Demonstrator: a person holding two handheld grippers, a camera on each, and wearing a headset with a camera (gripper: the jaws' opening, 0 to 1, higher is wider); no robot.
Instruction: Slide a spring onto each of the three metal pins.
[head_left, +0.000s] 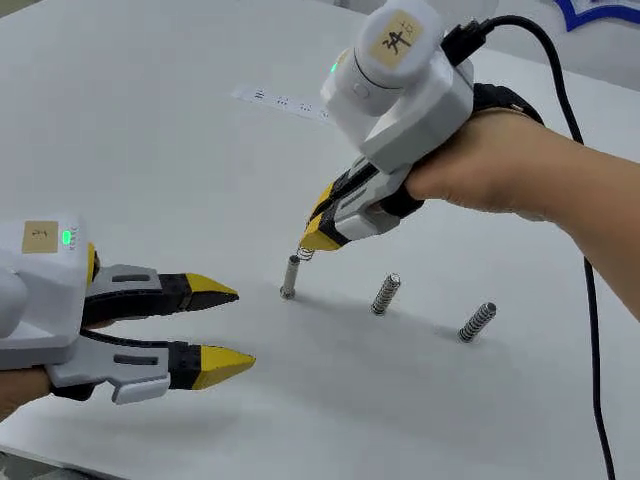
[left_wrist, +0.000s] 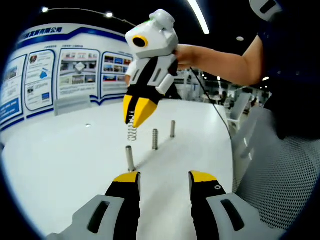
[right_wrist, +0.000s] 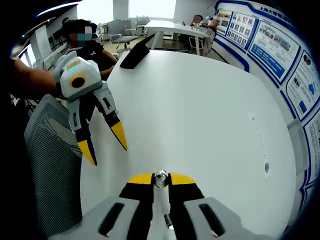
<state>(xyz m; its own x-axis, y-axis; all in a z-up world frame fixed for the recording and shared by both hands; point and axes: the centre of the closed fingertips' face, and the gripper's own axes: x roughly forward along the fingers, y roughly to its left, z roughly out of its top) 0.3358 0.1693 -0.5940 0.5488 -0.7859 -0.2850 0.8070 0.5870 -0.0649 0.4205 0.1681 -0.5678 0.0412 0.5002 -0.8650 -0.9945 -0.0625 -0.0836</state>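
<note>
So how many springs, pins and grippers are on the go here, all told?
spring: 3, one held by the right gripper, two on pins
metal pin: 3, one bare
gripper: 2, the left gripper open
Total: 8

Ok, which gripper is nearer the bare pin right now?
Right. The right gripper hangs just above the bare pin, shut on a spring. The left gripper is open, with the pin ahead of its jaws, clearly apart from it.

The head view looked steeply down from close above the plain white workbench (head_left: 150, 120), while the two low gripper views faced each other across it, apparently sharing the bare grey metal pin (left_wrist: 130, 157).
</note>
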